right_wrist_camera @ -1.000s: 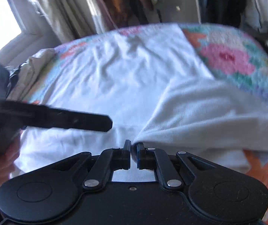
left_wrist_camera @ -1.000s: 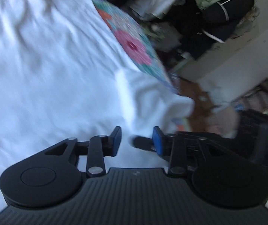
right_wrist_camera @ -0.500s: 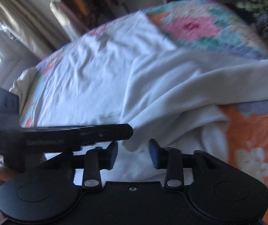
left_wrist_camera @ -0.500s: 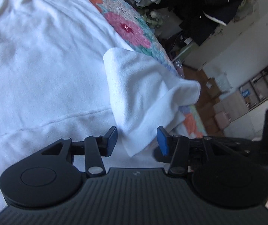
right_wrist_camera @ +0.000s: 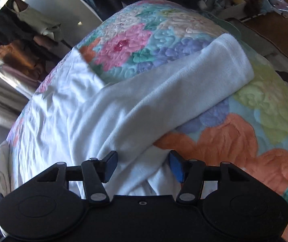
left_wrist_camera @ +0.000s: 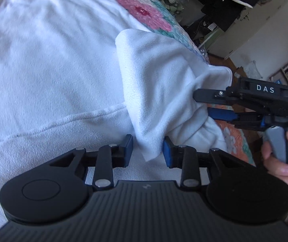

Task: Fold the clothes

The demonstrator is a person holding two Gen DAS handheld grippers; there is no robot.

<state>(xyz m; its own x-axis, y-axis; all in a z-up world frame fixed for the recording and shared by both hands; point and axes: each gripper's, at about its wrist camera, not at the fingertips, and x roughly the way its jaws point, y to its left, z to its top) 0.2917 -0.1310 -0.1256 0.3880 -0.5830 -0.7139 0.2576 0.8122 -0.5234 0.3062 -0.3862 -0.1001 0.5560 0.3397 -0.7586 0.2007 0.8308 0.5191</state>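
A white fleece garment point(left_wrist_camera: 43, 70) lies spread on the bed. Its sleeve point(left_wrist_camera: 160, 84) is folded across toward the bed's edge; in the right wrist view the sleeve point(right_wrist_camera: 184, 86) runs up to the right. My left gripper point(left_wrist_camera: 147, 152) is closing, with the sleeve's lower corner between its blue pads and a gap still showing on the left side. My right gripper point(left_wrist_camera: 201, 104) reaches in from the right at the sleeve's bunched part. The right gripper point(right_wrist_camera: 143, 166) is opening wide, with loose white fabric between its pads and neither pad pressing on it.
A floral quilt point(right_wrist_camera: 224, 137) covers the bed, which drops off to a wooden floor point(left_wrist_camera: 234, 64) at the right. Hanging clothes point(right_wrist_camera: 23, 40) and clutter stand beyond the bed. A person's hand point(left_wrist_camera: 281, 161) grips the right gripper's handle.
The right gripper went from shut to wide open, rolled and swung toward the sleeve, and has come into the left wrist view. The left gripper sank to the sleeve's corner and its jaws narrowed.
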